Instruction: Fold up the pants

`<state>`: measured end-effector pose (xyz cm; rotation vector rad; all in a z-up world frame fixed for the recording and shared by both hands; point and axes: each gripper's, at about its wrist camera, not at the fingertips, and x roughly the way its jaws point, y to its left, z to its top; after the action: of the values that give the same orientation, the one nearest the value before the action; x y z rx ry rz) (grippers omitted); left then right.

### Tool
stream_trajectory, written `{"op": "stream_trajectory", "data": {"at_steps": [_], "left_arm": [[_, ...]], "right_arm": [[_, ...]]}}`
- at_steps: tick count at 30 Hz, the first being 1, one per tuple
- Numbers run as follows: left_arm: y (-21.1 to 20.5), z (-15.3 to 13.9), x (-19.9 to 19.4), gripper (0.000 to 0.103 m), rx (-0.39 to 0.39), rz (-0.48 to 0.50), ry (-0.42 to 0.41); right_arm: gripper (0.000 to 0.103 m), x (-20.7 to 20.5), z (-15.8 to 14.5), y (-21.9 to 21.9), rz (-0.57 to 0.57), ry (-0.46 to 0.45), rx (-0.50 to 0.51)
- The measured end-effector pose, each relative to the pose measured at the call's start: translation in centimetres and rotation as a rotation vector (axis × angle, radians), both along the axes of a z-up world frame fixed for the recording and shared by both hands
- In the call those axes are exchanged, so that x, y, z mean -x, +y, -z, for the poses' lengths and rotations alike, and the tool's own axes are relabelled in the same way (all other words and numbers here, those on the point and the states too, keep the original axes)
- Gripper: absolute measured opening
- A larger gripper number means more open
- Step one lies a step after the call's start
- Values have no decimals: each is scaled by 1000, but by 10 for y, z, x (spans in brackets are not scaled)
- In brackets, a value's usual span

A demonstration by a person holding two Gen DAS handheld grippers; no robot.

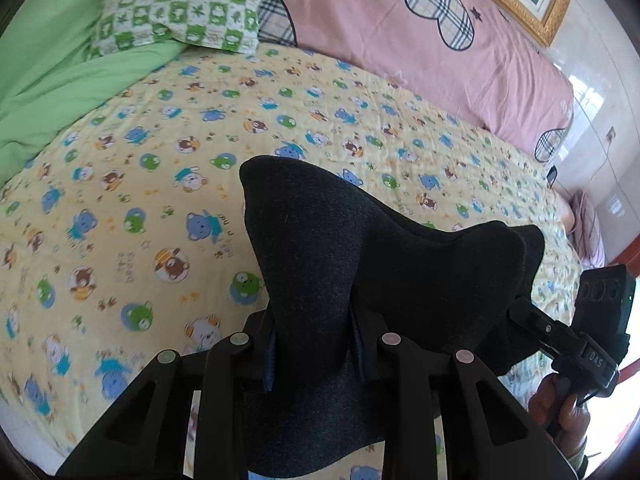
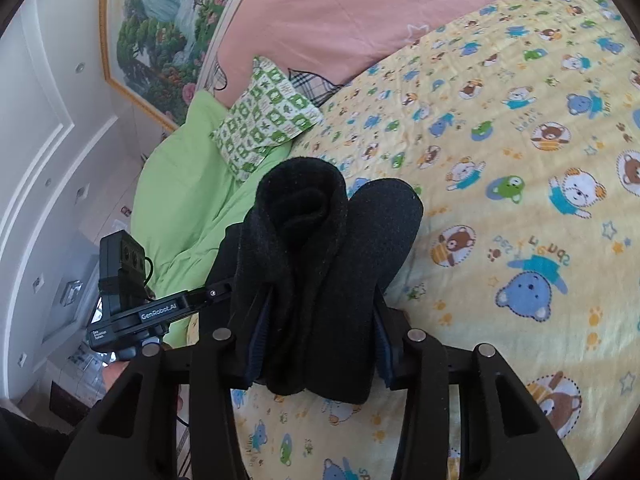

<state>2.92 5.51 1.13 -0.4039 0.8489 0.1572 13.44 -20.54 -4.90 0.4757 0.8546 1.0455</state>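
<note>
Yellow bear-print bedspread (image 1: 160, 184) gives you open room out to its pillow edge. Above it, your dark pants (image 1: 340, 248) hang bunched, with your left claw (image 1: 312, 344) and right claw (image 2: 316, 344) each clenched on a fold.

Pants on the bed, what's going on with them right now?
A person is working the dark pants with a hand-held gripper in each hand over the bear-print sheet. The left hand-held gripper is clamped on a bunch of the fabric, and the right hand-held gripper is clamped on another thick bunch. The cloth between them is lifted off the bed, bunched, not yet laid flat in a fold.
</note>
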Motion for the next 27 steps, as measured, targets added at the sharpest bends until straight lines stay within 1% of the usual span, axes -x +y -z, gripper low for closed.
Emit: {"op": "stream_trajectory", "data": {"at_steps": [5, 9, 12, 16, 19, 23, 27], "left_arm": [[6, -14, 29, 28, 12, -58, -32], [20, -30, 57, 28, 10, -101, -71], [37, -43, 76, 28, 0, -132, -97], [64, -58, 96, 28, -27, -167, -128], [85, -62, 101, 28, -39, -191, -133], [123, -60, 105, 28, -11, -236, -145], [150, -52, 95, 28, 7, -265, -145]], "right_arm": [[45, 8, -19, 13, -62, -23, 3], [45, 19, -34, 27, -99, -50, -5], [45, 24, -43, 45, -139, -58, -18], [45, 26, -55, 79, -197, -70, -28], [45, 27, -63, 109, -228, -87, -21], [45, 21, -70, 147, -269, -92, -15], [45, 6, -72, 183, -313, -90, 9]]}}
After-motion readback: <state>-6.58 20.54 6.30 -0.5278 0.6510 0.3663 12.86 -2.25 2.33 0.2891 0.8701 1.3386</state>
